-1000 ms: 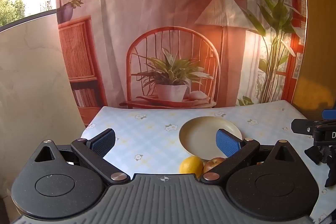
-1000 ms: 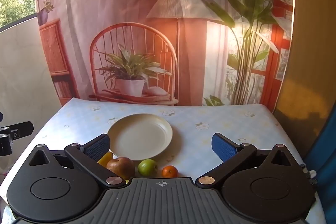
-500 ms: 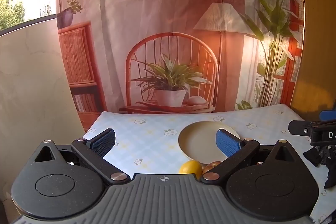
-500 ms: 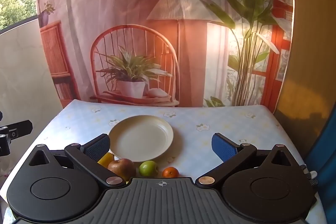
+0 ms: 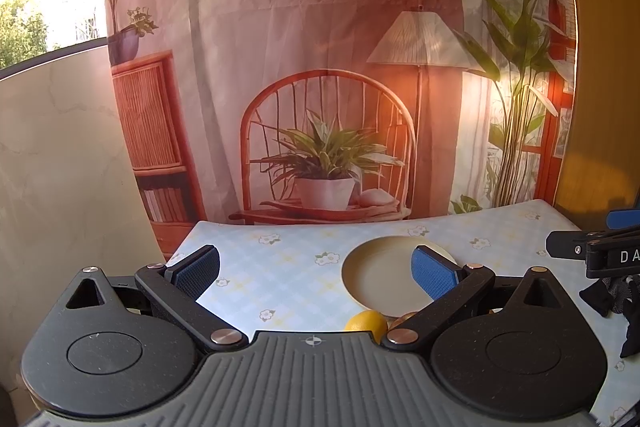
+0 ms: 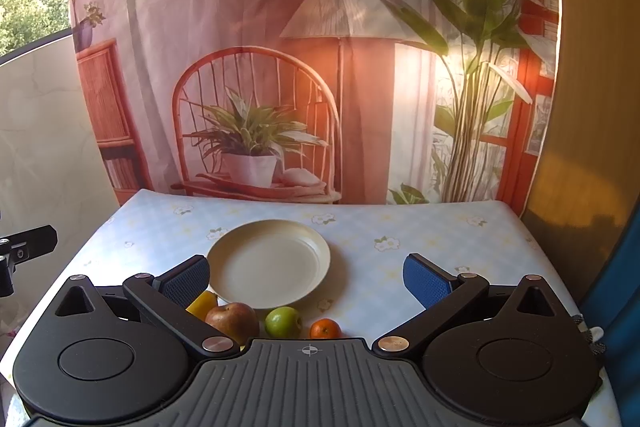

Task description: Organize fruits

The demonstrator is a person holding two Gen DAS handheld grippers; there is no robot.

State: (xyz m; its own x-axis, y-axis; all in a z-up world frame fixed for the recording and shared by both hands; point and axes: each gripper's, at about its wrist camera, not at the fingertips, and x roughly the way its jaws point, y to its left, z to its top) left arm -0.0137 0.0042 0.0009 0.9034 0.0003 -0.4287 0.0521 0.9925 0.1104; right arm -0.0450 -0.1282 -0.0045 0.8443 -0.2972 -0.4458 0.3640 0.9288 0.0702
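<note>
table (image 6: 420, 227) under both grippers | plate (image 6: 269, 263) empty, ahead of right gripper (image 6: 307, 277), jaws released, nothing held | left gripper (image 5: 316, 271) released too | apple (image 6: 233, 319), green fruit (image 6: 283, 321), lemon (image 6: 202, 303), orange (image 6: 325, 329) in row just before plate, close below right gripper

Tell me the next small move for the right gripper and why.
Probably lower the right gripper toward the green apple and bring its open jaws around it. The plate holds nothing, and the apple lies in a row with the red apple and orange on the table, nearest the gripper's centre line.
</note>
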